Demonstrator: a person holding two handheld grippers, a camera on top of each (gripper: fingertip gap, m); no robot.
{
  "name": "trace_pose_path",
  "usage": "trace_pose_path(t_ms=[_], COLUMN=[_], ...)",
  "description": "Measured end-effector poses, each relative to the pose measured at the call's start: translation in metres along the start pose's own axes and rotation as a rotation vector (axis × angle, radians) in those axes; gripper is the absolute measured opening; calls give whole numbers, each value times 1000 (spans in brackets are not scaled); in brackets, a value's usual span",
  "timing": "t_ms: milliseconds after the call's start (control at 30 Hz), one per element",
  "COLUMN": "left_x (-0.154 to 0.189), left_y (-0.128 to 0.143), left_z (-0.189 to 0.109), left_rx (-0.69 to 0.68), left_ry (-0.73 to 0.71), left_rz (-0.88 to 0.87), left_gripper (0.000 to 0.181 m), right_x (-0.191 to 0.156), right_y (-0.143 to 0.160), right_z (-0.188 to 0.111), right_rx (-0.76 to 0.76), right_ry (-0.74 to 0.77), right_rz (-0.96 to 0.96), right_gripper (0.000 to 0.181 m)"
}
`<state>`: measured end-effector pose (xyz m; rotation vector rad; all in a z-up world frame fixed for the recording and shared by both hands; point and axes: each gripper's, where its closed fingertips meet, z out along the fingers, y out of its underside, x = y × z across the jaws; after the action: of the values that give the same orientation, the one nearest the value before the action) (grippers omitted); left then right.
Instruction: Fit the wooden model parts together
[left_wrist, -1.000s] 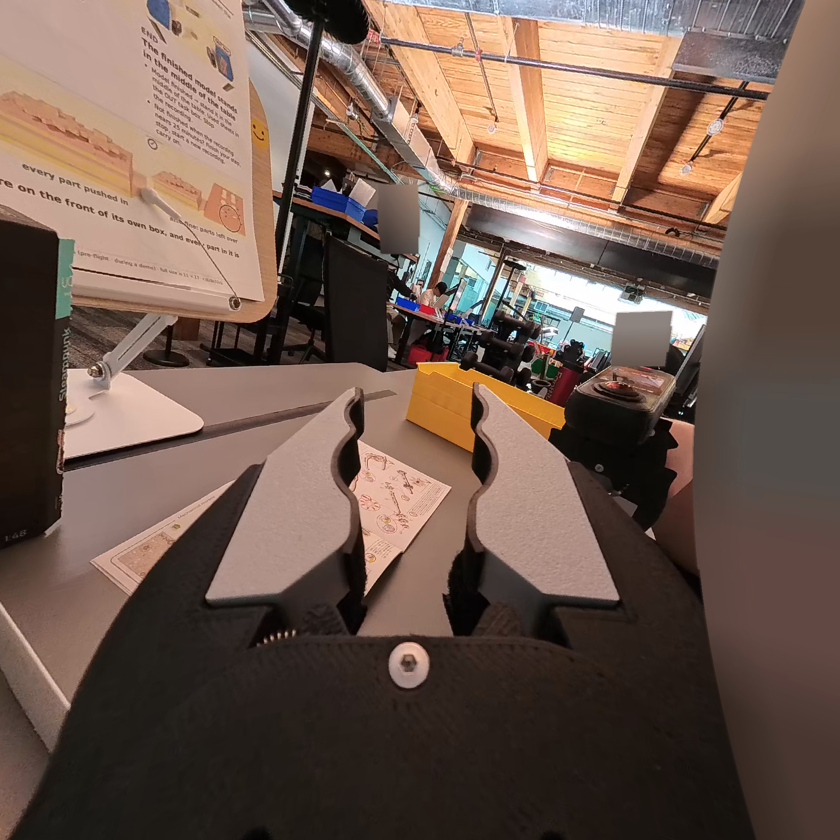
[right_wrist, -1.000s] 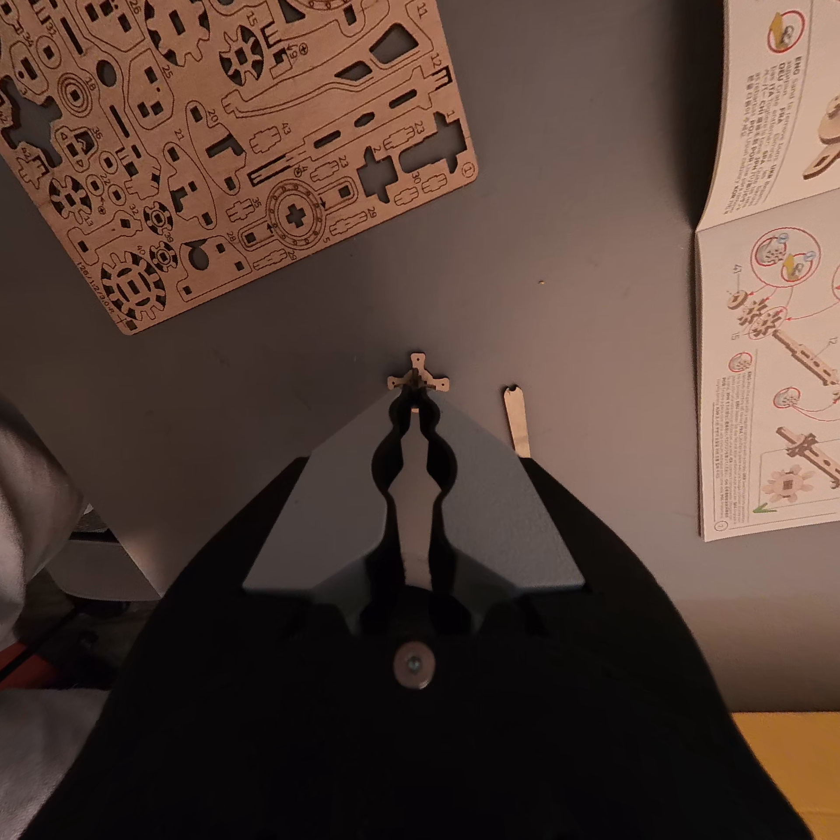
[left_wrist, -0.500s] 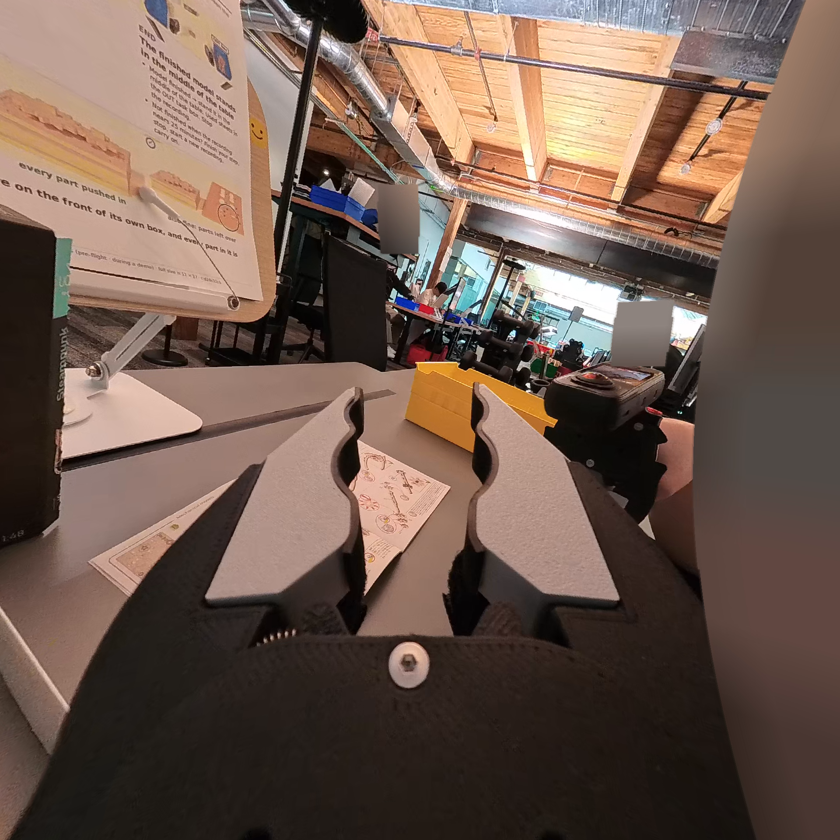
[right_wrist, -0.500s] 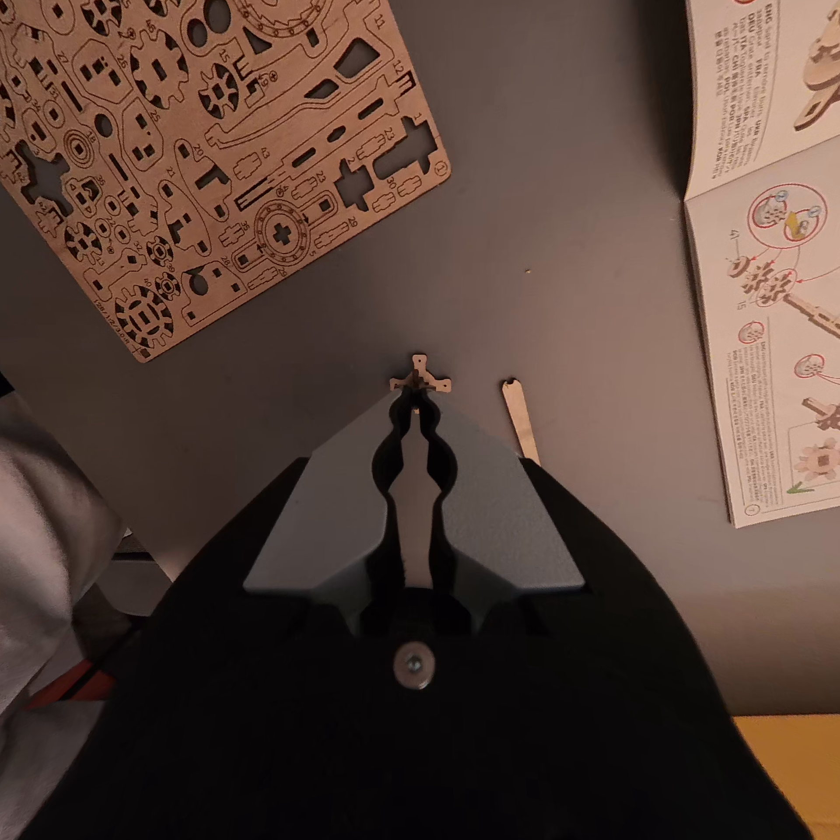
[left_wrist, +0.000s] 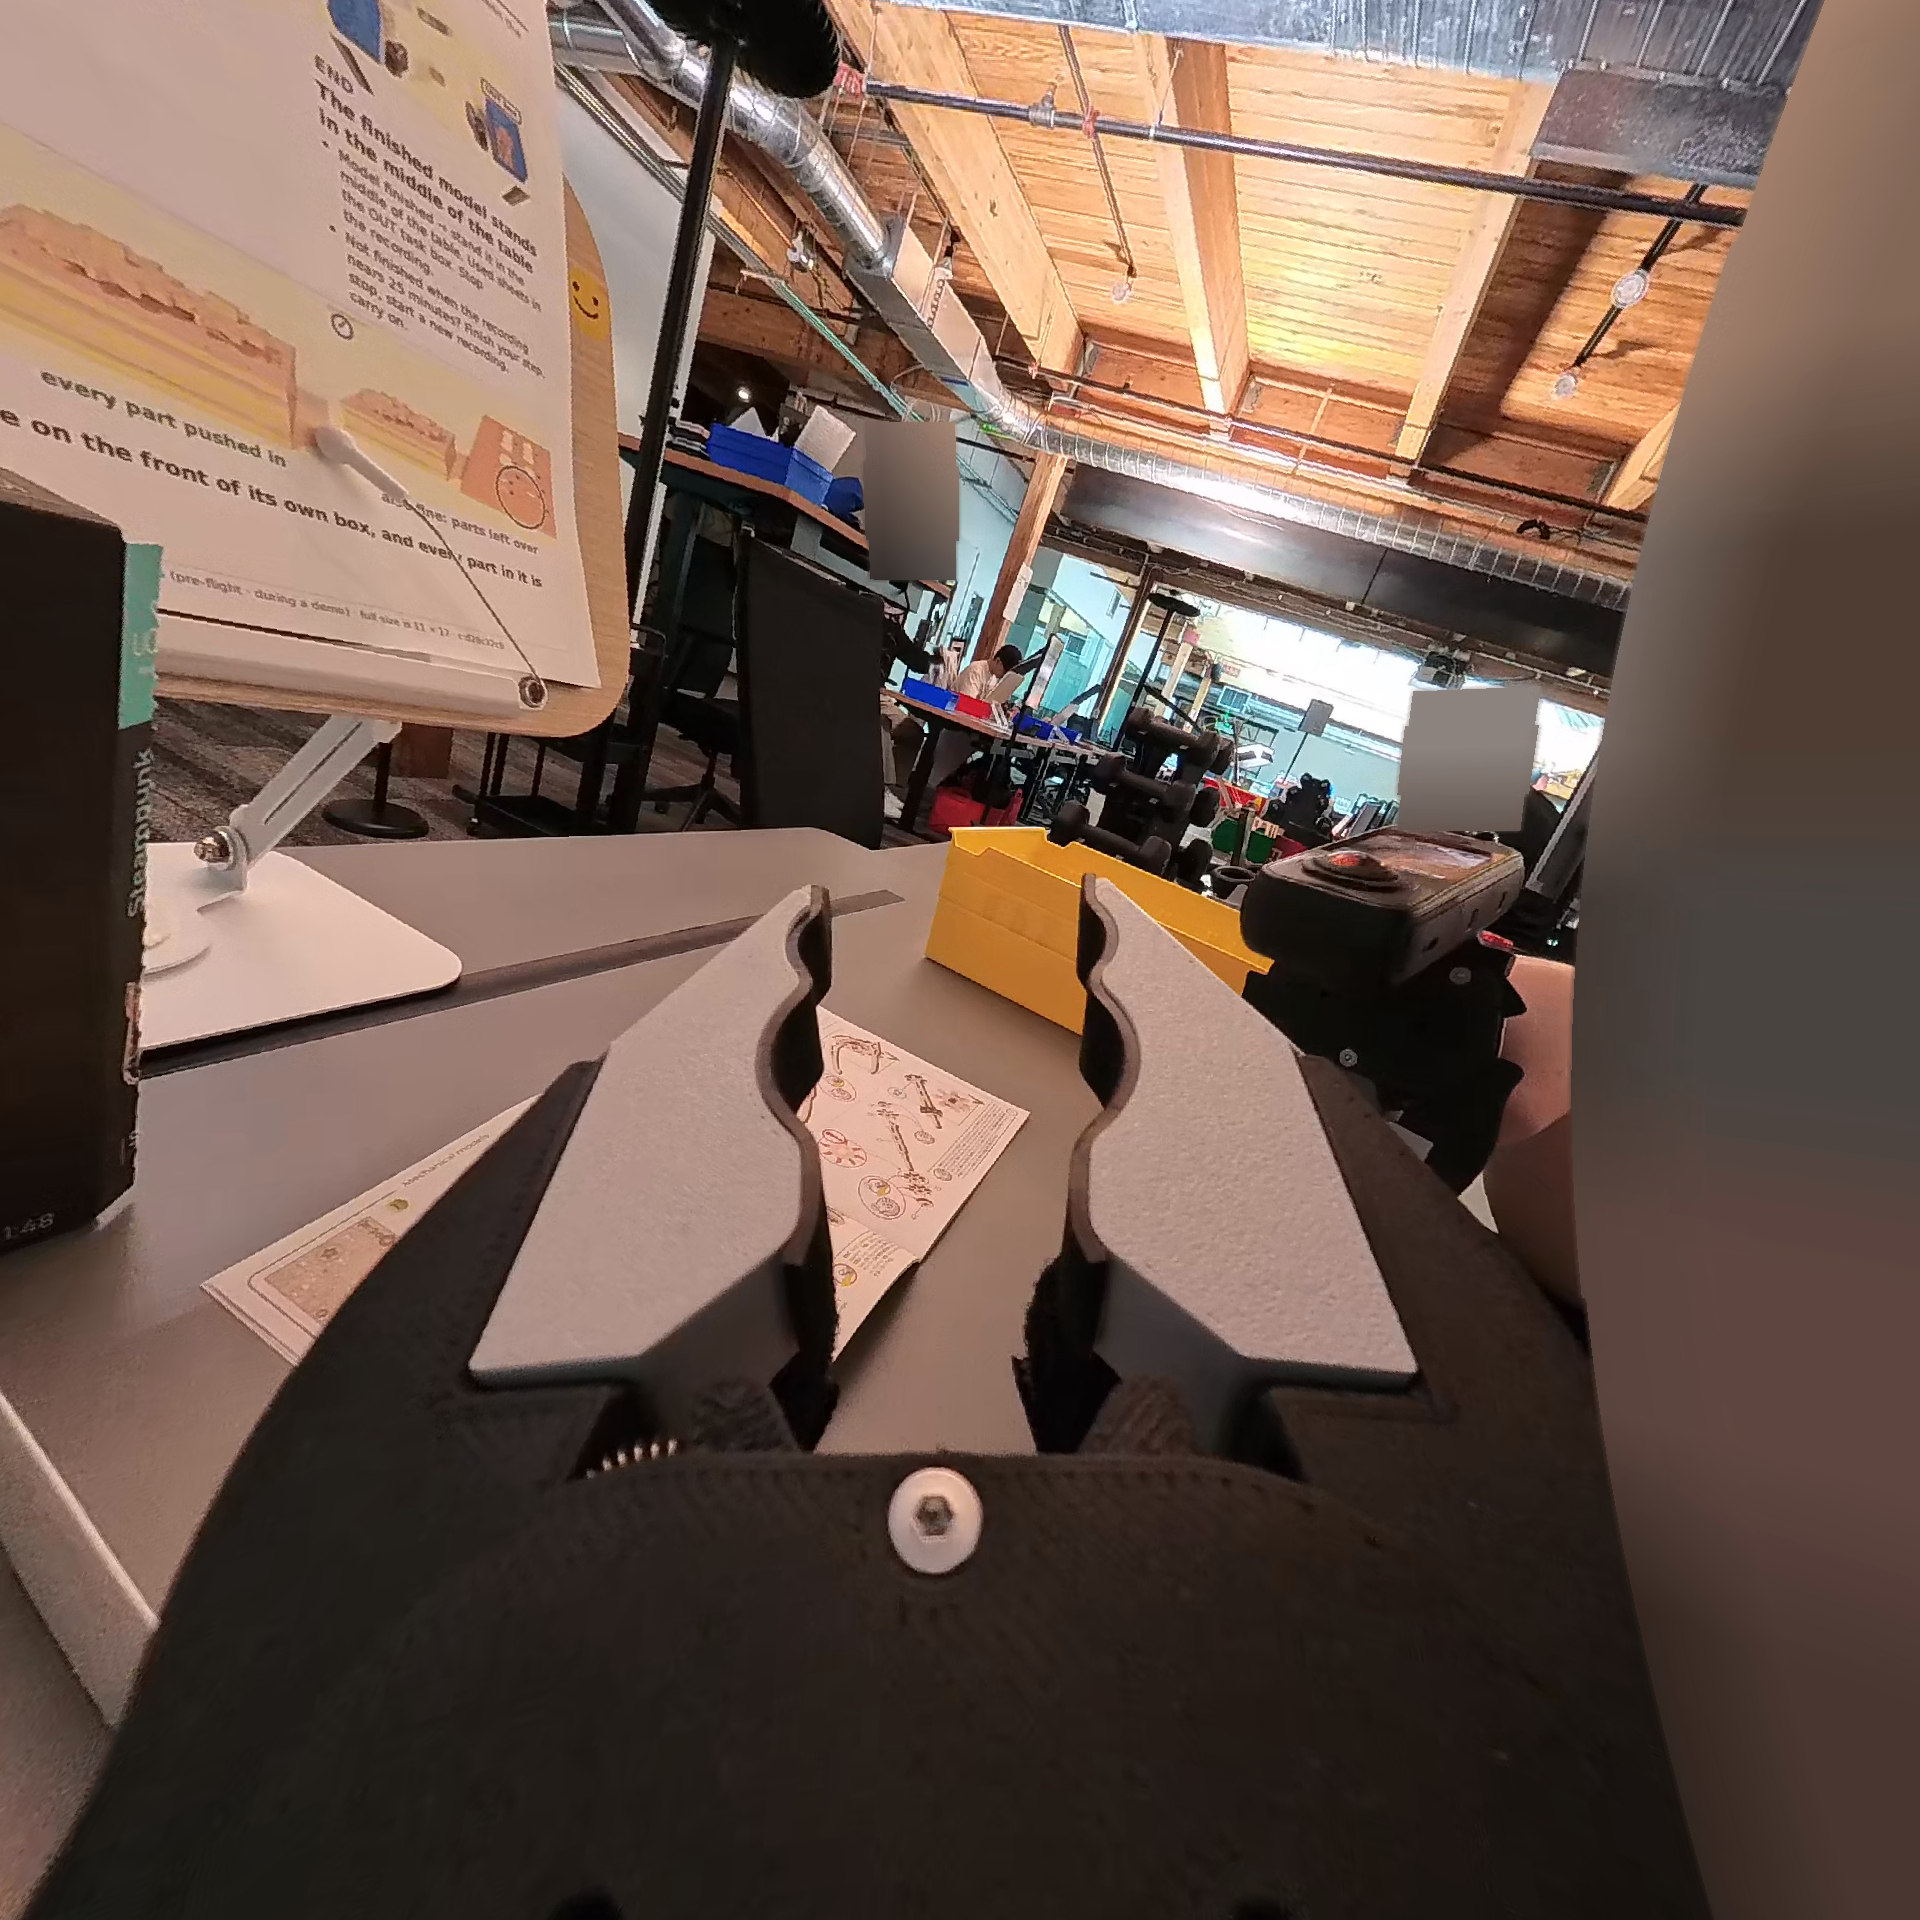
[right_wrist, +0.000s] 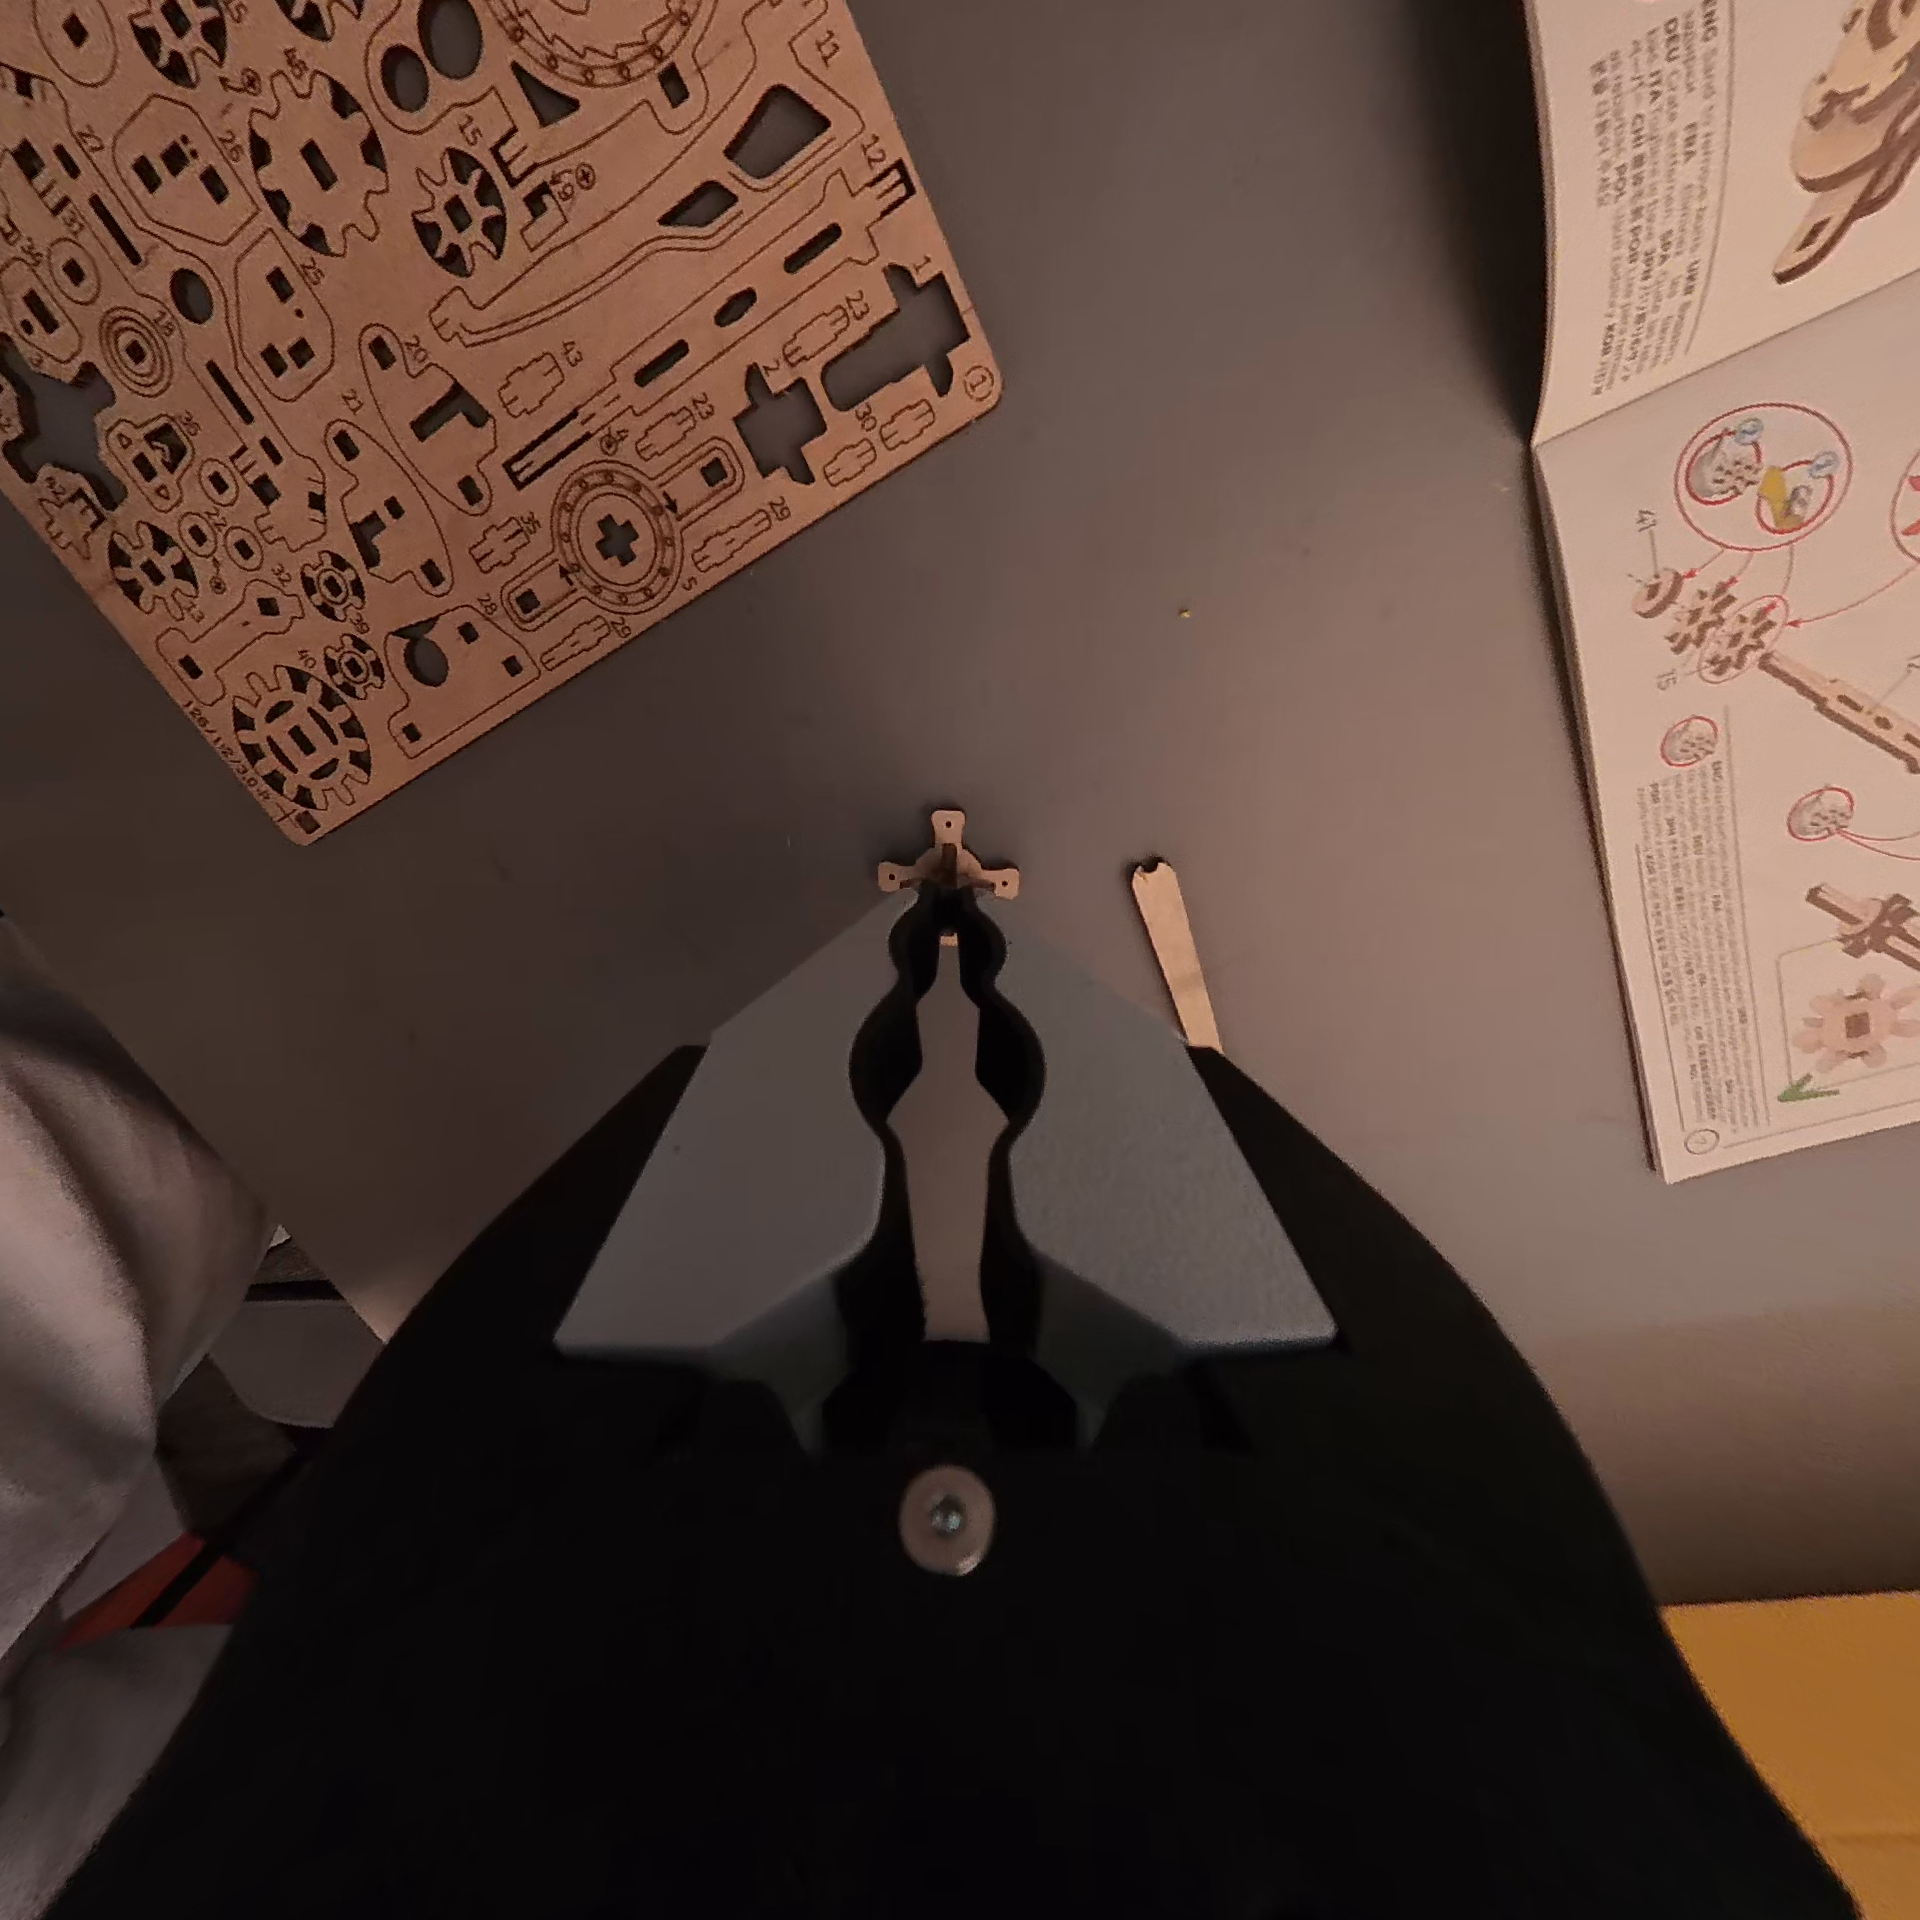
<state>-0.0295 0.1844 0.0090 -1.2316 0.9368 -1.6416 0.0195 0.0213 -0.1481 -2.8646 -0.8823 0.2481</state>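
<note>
In the right wrist view my right gripper (right_wrist: 948, 909) points down at the grey table and is shut on a small cross-shaped wooden assembly (right_wrist: 948, 871) that sticks out past its tips. A thin wooden stick (right_wrist: 1176, 956) lies on the table just right of it. A laser-cut wooden parts sheet (right_wrist: 436, 343) lies at the upper left, with several cut-outs empty. In the left wrist view my left gripper (left_wrist: 951, 914) is open and empty, held low over the table, pointing across the room. The right gripper's body and camera (left_wrist: 1382, 925) show at its right.
An open instruction booklet (right_wrist: 1756, 582) lies at the right and also shows in the left wrist view (left_wrist: 904, 1132). A yellow bin (left_wrist: 1049, 925) stands at the far side. A dark box (left_wrist: 62, 883) and an instruction board on a white stand (left_wrist: 281, 935) are at the left. My hands' fingertips stand some 25 centimetres from each other.
The right gripper, still shut on the small assembly, has shifted over the table: the parts sheet and booklet first slid left in its view, then back right. The left gripper has stayed still.
</note>
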Motion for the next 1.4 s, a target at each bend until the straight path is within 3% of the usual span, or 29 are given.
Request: trace_pose_path(t_ms=[667, 967, 1200, 1400], left_x=[-1, -1, -2, -2], left_y=[-1, -3, -4, -5], left_z=[0, -1, 0, -1], left_rx=[6, 13, 16, 21], left_ry=[-4, -7, -9, -10], left_rz=[-1, -2, -2, -4], left_gripper=[46, 46, 46, 46], right_x=[-2, -2, -2, -2], right_y=[0, 0, 0, 0], right_z=[1, 1, 1, 1], right_rx=[-44, -9, -63, 7], right_ry=[181, 70, 98, 32], right_rz=[-46, -44, -82, -71], right_gripper=[1, 1, 2, 2])
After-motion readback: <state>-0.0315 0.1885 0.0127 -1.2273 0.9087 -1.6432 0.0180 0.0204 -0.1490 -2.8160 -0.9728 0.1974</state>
